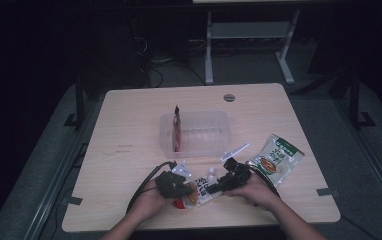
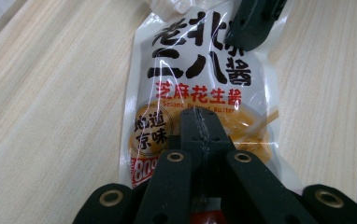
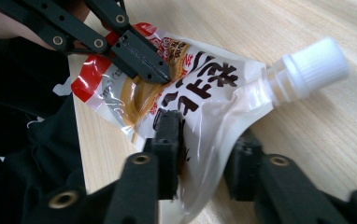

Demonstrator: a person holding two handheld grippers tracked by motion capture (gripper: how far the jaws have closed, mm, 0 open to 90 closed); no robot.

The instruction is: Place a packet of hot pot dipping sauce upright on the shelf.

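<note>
Hidden or unclear: in the high view the room beyond the worktop [image 1: 129,130] is dark, and both hands cover much of the sauce pouch [image 1: 199,191]; its print is unreadable there. In the left gripper view the pouch's spout is cut off at the top edge.
Sauce pouch: one, a glossy white plastic spouted bag with black and red Chinese lettering and a picture of tan sauce, lying near the front edge of the worktop between the two grippers. Its white ribbed screw cap [image 3: 314,63] shows in the right gripper view.
Left gripper [image 1: 176,184]: its black jaws are fully closed, pinching the pouch's lower end, tips meeting over the sauce picture.
Right gripper [image 1: 219,185]: jaws partly closed, one on each side of the pouch's upper part near the spout; the film bulges between them. Whether both pads press on it cannot be told.
Counts: two grippers, two hands, three pouches, one tray.
Clear tray [image 1: 214,142]: a rectangular, transparent plastic box at mid-worktop, with a red packet [image 1: 177,127] standing upright against its left wall.
Green packet [image 1: 275,159]: flat, glossy, lying right of the hands.
Worktop: pale wood grain, rounded corners.
</note>
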